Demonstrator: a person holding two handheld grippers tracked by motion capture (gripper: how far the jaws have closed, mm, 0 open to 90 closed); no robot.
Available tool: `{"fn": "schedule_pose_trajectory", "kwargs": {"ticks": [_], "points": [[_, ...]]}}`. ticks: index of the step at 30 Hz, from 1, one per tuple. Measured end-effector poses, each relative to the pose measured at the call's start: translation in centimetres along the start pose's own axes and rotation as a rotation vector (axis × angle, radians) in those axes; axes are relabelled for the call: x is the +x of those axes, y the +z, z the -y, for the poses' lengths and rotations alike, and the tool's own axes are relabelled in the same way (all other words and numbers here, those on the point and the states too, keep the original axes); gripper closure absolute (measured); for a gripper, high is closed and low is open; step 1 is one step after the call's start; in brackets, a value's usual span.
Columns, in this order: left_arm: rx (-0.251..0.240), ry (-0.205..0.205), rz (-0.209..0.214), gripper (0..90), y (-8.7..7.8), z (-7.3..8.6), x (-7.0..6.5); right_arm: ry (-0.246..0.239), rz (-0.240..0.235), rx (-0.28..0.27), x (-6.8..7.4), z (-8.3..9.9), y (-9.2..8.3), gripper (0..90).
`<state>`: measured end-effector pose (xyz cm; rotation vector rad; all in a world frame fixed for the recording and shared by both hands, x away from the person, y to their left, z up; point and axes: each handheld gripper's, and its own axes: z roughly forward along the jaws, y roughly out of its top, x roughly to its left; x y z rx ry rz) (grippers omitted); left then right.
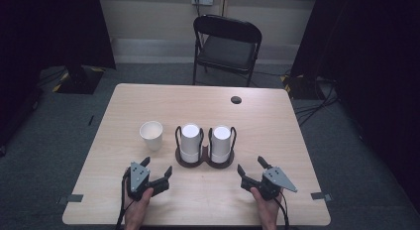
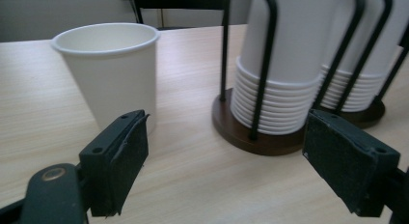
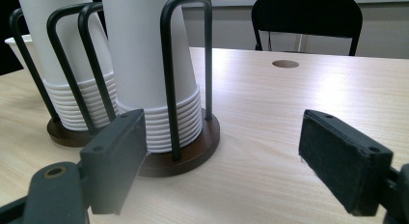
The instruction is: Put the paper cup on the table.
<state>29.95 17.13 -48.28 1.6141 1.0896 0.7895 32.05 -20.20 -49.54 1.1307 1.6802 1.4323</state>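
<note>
1. A single paper cup (image 1: 151,135) stands upright on the counter (image 1: 277,126), just left of the two-post cup holder (image 1: 204,159); its stacks (image 1: 190,141) sit inverted, apparently untouched.
2. Left tongs (image 1: 157,171) gape released, near the cup; nothing between them.
3. Right tongs (image 1: 251,168) also released, near the right stack.
4. Judging by this, any grasp of a cup remains ahead.

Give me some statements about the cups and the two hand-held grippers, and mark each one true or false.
1. The single paper cup stands upright, apart from the holder. True.
2. The cup holder keeps three stacks. False: two stacks, upside down.
3. The left hand-held gripper is open and empty. True.
4. The right hand-held gripper grips a cup. False: its jaws are open, with nothing between them.
5. The folding chair lies on the table. False: it stands on the floor behind the table.
</note>
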Motion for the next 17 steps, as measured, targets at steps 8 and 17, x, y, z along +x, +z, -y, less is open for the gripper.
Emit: {"fn": "schedule_pose_trajectory", "kwargs": {"ticks": [8, 17], "points": [[-0.037, 0.012, 0.019, 16.0, 0.1, 0.6, -2.8, -0.012, 0.017, 0.0, 0.1, 0.0, 0.0, 15.8], [-0.037, 0.028, 0.012, 16.0, 0.5, 1.2, -3.0, 0.009, 0.06, 0.078, 0.0, -0.2, 0.2, 15.2]]}}
